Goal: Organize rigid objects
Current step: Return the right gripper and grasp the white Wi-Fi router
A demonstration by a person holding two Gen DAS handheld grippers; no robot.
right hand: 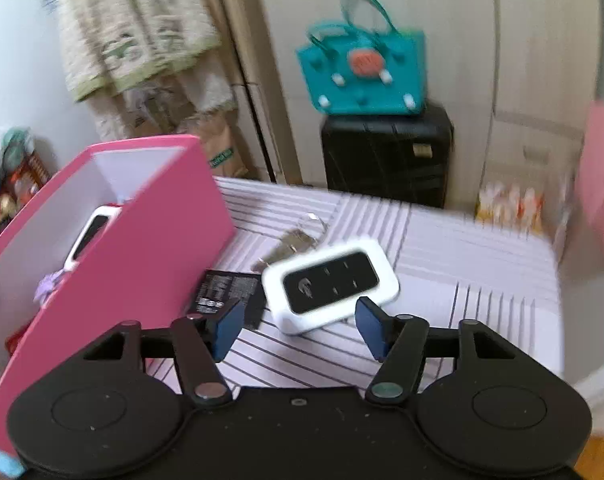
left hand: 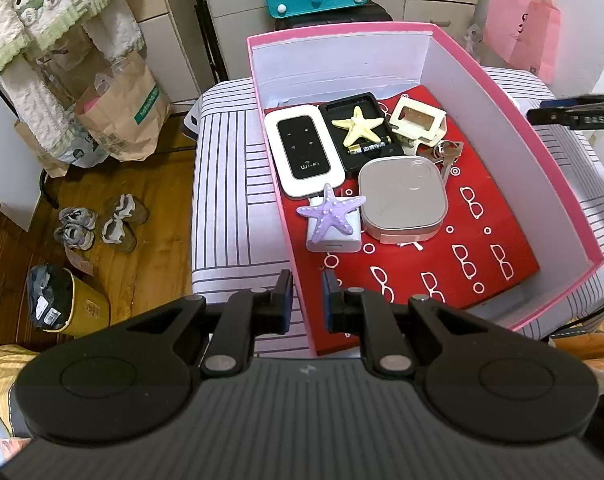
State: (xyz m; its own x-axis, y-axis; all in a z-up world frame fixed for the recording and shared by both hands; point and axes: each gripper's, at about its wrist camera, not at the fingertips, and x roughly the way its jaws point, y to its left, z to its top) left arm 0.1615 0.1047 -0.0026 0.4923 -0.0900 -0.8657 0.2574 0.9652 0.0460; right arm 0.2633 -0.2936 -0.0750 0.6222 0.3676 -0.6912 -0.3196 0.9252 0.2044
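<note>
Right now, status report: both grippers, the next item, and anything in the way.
Left gripper empty at the pink box. Right gripper open, nearing the white Wi-Fi router on the striped cloth. Black card and keys beside it.

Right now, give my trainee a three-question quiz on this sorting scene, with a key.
1. True or false: the right gripper is already shut on the white Wi-Fi router lying outside the pink box.
2. What lies on the black tray inside the box?
A. the purple starfish
B. the yellow starfish and a battery
C. the keys
3. Fill in: the purple starfish rests on a white ____.

Key
1. False. The right gripper is open, just short of the router and empty.
2. B. The yellow starfish and the battery lie on it.
3. Charger.
</note>
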